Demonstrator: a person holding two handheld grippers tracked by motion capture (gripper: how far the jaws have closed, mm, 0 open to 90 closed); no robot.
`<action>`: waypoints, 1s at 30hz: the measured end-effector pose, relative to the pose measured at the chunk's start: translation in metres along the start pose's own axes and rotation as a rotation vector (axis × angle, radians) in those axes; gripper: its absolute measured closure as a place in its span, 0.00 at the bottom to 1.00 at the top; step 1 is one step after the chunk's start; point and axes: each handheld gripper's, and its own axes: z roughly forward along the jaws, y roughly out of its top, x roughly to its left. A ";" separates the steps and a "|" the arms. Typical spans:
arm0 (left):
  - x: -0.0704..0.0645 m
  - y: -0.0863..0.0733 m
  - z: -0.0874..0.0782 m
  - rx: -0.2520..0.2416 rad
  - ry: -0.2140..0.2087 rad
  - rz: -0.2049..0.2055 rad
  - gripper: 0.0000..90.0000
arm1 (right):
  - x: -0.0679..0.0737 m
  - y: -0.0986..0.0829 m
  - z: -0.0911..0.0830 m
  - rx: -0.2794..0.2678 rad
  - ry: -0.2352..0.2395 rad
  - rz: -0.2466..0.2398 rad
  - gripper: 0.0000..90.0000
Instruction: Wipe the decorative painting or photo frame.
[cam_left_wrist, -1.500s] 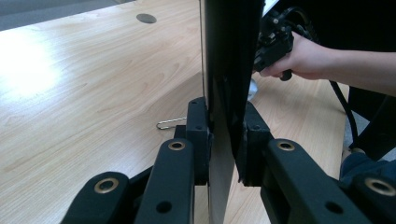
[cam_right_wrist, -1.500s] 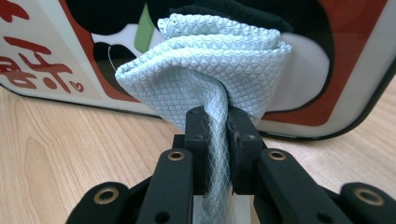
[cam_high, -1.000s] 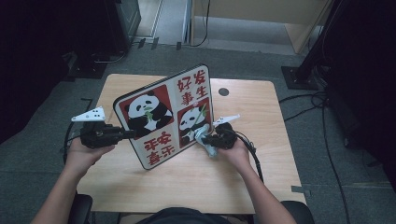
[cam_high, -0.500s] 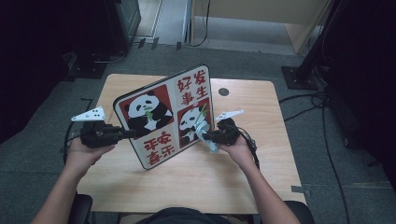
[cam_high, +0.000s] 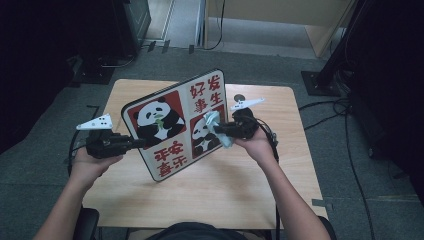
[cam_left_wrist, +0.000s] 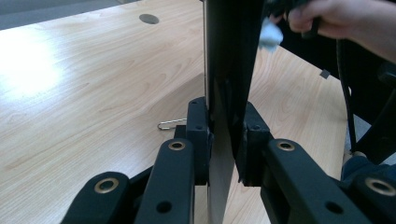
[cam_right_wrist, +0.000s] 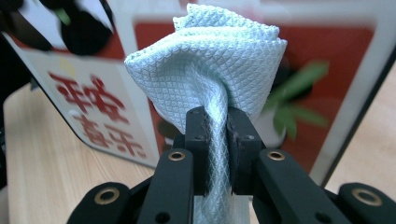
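Pale-blue waffle-weave cloth pinched between right gripper fingers, bunched end pressed against printed face of panda board. Board held tilted on edge above wooden counter, its lower corner near counter. Left gripper fingers clamped on board's left edge. Paper clip lies on counter behind.

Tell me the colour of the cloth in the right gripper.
Pale blue-green cloth, diamond weave; right gripper view.
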 end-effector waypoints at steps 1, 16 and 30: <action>0.000 0.000 0.000 0.000 0.000 -0.001 0.87 | 0.002 0.006 -0.002 -0.003 -0.003 -0.010 0.90; 0.000 0.000 0.000 0.001 0.000 -0.002 0.87 | 0.026 0.079 -0.023 -0.035 -0.020 -0.139 0.90; 0.000 0.000 0.000 0.002 -0.007 0.004 0.87 | 0.041 0.117 -0.028 -0.060 -0.044 -0.203 0.90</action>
